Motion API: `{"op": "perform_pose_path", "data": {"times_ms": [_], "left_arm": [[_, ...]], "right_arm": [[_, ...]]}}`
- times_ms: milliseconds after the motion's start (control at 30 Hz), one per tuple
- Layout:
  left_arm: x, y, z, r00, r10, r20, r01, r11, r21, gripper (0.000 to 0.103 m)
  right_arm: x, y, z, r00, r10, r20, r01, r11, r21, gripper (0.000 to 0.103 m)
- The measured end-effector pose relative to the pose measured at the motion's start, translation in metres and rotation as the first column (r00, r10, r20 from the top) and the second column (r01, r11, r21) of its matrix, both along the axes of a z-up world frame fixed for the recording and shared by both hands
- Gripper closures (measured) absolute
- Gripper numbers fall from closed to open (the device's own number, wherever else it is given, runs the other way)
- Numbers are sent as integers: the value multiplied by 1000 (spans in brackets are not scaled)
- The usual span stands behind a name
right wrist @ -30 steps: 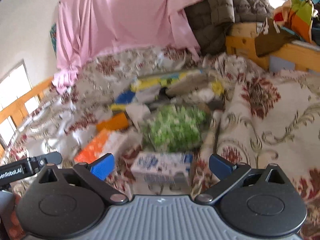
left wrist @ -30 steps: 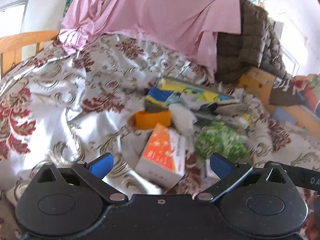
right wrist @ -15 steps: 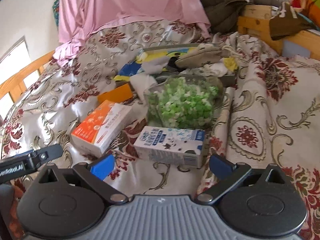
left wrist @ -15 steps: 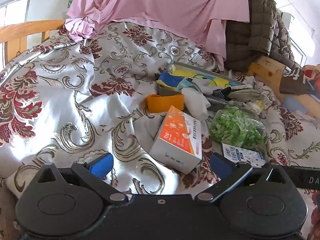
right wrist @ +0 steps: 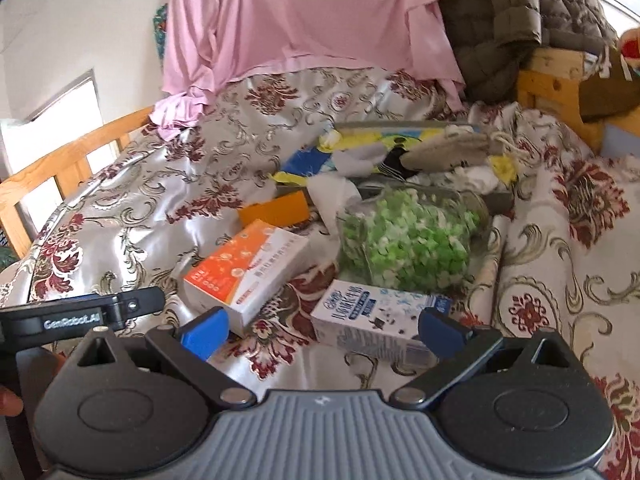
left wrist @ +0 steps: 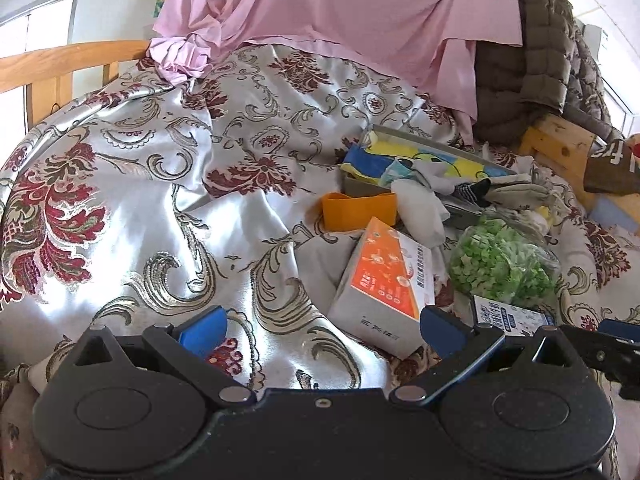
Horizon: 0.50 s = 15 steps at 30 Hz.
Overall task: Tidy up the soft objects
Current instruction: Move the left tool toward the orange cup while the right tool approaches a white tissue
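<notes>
Left gripper (left wrist: 322,326): low at the bottom of its frame, level, blue-tipped fingers spread wide with nothing between them but bedspread (left wrist: 132,216); corner of the orange-and-white box (left wrist: 384,288) just inside the right fingertip. Right gripper (right wrist: 322,330): likewise low and level, fingers spread wide and holding nothing, the blue-and-white carton (right wrist: 372,314) lying between the tips, near the right one.

Soft items piled right of centre in the left view: white cloth (left wrist: 422,216), striped sock (left wrist: 472,190), yellow-and-blue fabric (left wrist: 404,156) in a grey tray, beside a bag of green pieces (left wrist: 500,264) and an orange container (left wrist: 358,210). Pink sheet (left wrist: 340,12) draped across the upper frame.

Compared with half a second ago: much the same framing, both grippers spread as before, pile slightly higher and further right in the left view; carton closer to the fingertips in the right view. Sharper than a second ago, when both views were blurred.
</notes>
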<state>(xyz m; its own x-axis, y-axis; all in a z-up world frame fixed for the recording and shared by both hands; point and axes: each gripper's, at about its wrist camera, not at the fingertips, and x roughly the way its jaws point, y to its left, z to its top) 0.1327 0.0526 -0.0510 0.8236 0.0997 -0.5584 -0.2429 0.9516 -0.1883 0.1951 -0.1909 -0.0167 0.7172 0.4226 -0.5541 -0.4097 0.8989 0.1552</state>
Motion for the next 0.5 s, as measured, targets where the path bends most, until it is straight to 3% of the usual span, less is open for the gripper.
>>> {"op": "perform_pose_path", "data": {"times_ms": [333, 500], "left_arm": [[10, 4, 3, 998, 68, -7, -68, 997, -37, 1], [24, 6, 11, 995, 104, 13, -103, 992, -79, 1]], "right_arm": [[-2, 3, 4, 998, 28, 52, -27, 999, -23, 0], [6, 5, 8, 990, 46, 130, -38, 997, -64, 0]]}}
